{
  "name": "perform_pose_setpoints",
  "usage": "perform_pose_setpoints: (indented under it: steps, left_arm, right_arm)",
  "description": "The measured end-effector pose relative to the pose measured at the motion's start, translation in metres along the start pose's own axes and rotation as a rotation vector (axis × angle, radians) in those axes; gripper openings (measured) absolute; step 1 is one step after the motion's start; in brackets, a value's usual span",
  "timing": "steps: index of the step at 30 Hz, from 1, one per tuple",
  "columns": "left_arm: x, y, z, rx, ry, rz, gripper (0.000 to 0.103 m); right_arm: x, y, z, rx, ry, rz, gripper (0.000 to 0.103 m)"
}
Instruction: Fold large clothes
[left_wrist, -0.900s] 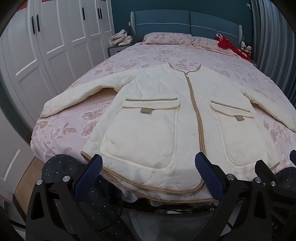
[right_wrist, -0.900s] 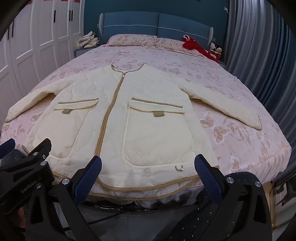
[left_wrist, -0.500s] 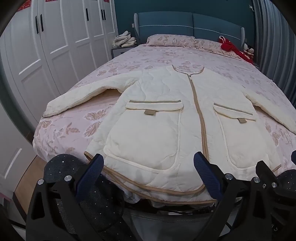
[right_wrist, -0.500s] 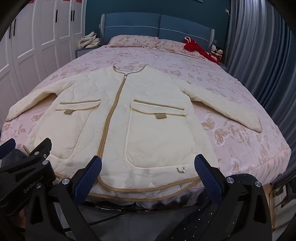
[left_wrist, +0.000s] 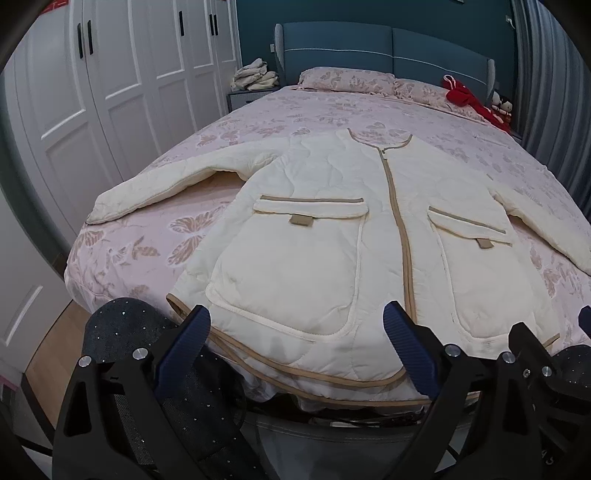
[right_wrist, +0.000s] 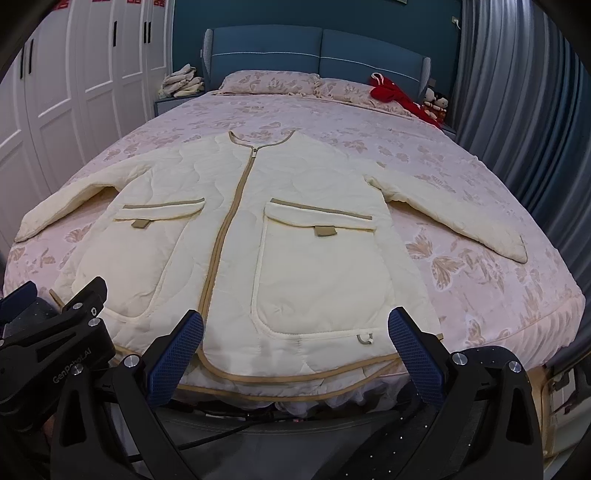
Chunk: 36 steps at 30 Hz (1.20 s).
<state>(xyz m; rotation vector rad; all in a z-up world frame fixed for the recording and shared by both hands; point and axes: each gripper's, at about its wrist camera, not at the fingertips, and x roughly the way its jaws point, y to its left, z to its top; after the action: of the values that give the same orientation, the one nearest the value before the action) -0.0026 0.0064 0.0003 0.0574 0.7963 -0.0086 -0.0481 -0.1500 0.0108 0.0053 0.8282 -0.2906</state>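
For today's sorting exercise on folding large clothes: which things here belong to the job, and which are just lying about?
Job:
cream jacket, spread flat
bed beneath it
left gripper, open
right gripper, open

Lying about:
red garment
dolls
pale pile on nightstand
pillows

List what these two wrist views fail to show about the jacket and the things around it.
- Jacket back and lining: hidden in both views, since it lies face up on the bed.
- Its hem's underside: hangs past the bed edge, behind the left gripper and right gripper.
- One sleeve's cuff: cut off by the left wrist view's edge.
- Small dolls by the headboard: too small to identify.
- Pale pile on the nightstand: too small.
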Motion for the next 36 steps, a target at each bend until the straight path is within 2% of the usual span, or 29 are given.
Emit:
perform_pose_setpoints:
  steps: [12,19,27,36]
  left_arm:
    - [-0.002,-0.0024,-0.0005,0.014,-0.011,0.002,0.09]
    - [-0.0032,-0.0003,-0.0011,-0.018,-0.036,0.005,0.089]
    - [0.0002,0.0006,0.0013,-0.014,-0.003,-0.01,0.089]
    - [0.0009,-0.0005,-0.0008,0.003,-0.018,-0.006,0.089]
  right_arm:
    - [0.0004,0.0002,-0.0001,-0.001,-0.003,-0.004,0.098]
    - [-0.0013,0.0002,0.0016,-0.005,-0.01,-0.001,0.098]
    - [-0.0009,-0.0001,0.0019,-0.009,-0.009,-0.005,0.098]
    - [-0.0009,0.0014,0.0013,-0.009,-0.009,-0.007,0.098]
